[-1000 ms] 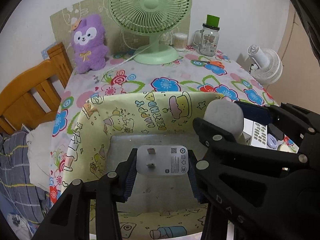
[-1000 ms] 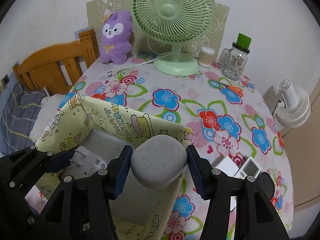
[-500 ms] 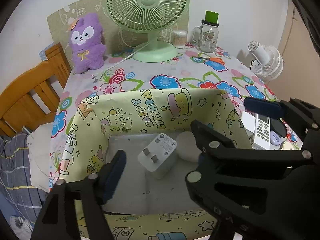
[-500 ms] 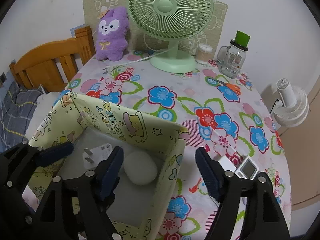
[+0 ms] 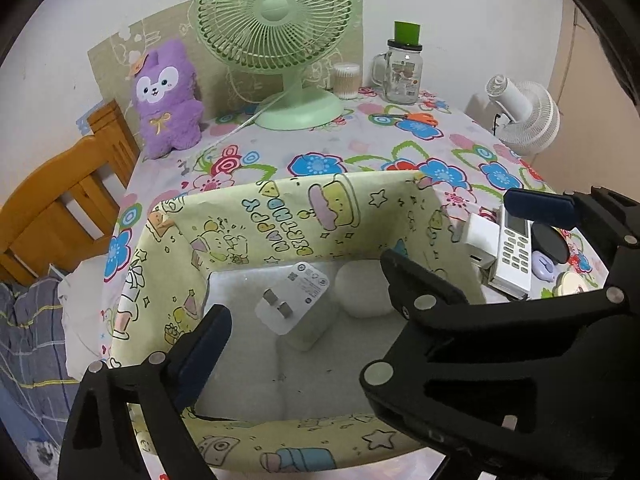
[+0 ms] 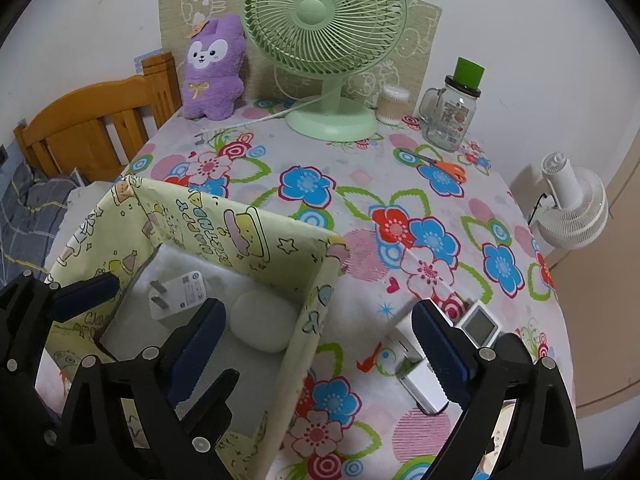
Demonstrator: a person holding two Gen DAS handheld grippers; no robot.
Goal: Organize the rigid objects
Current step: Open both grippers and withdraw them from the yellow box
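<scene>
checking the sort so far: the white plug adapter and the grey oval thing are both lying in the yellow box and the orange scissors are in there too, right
Not quite. The white plug adapter and the grey oval thing do lie in the yellow box, but the orange scissors are outside it, on the flowered tablecloth near the glass jar. The right wrist view shows this.

In the left wrist view, the right hand-held gripper (image 5: 448, 240) covers the near side of the rounded white object (image 5: 362, 288) and part of the black disc (image 5: 550, 242) beside the remote (image 5: 514, 246). The small print on the white plug adapter (image 5: 298, 300) is too fine to read. In the right wrist view, a finger (image 6: 438, 346) hides part of the white box (image 6: 420, 384), and the bed (image 6: 28, 208) is cut off at the left edge.
</scene>
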